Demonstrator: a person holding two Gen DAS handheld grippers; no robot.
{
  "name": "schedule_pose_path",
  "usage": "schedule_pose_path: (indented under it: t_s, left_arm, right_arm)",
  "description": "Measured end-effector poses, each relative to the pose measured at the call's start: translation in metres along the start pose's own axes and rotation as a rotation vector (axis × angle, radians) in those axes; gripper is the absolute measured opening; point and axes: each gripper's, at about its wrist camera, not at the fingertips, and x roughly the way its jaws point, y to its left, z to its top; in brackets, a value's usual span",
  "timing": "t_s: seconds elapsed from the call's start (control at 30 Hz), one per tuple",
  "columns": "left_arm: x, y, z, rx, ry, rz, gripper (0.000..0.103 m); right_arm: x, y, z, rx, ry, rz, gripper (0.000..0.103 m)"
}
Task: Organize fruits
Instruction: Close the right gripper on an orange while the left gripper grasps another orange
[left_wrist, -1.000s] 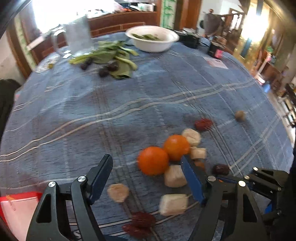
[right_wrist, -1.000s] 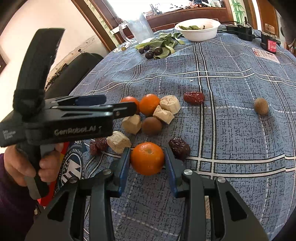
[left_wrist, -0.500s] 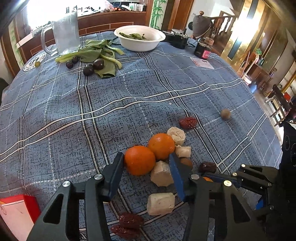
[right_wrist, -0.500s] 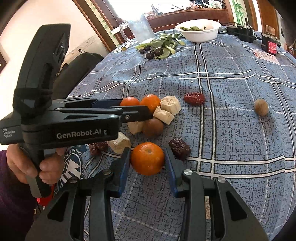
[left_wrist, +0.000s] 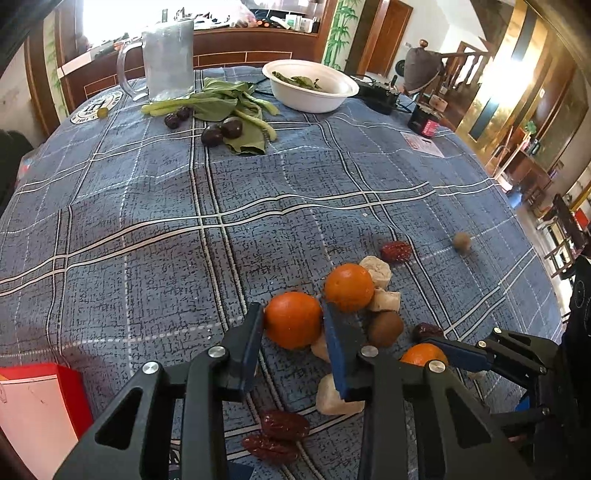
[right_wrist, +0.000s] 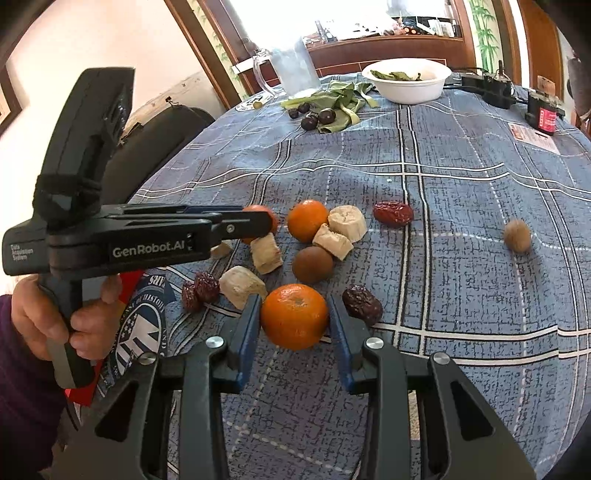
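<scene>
Now L fingers (left_wrist: 258, 328) closing round orange (left_wrist: 293, 319), R fingers (right_wrist: 251, 321) clamp tangerine (right_wrist: 294, 316); banana chunks (left_wrist: 376, 271) crowd both.

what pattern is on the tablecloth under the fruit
Blue-grey cloth with a plaid grid of white and dark lines; the left wrist view shows it best.

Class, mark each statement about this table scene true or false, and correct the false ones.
1. Three oranges show on the tablecloth. True: one sits in the left claw, one in the right claw, and a third orange lies free.
2. The white bowl is empty. False: it holds green leaves.
3. The right claw has an orange between its pads. True.
4. A clear jug stands at the far end of the table. True.
5. The lone round nut touches a red date. False: bare cloth lies between them.
</scene>
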Motion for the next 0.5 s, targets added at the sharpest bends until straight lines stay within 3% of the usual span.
schedule_pose_path:
  t_s: [0.2, 0.5]
  left_arm:
    - [0.007, -0.004, 0.005, -0.009, 0.014, 0.038, 0.037]
    - [-0.009, -0.002, -0.006, -0.051, -0.039, 0.058, 0.032]
  right_arm:
    - [-0.001, -0.005, 0.002, 0.028, 0.001, -0.004, 0.038]
    - [-0.008, -0.009, 0.005, 0.04, -0.037, 0.002, 0.038]
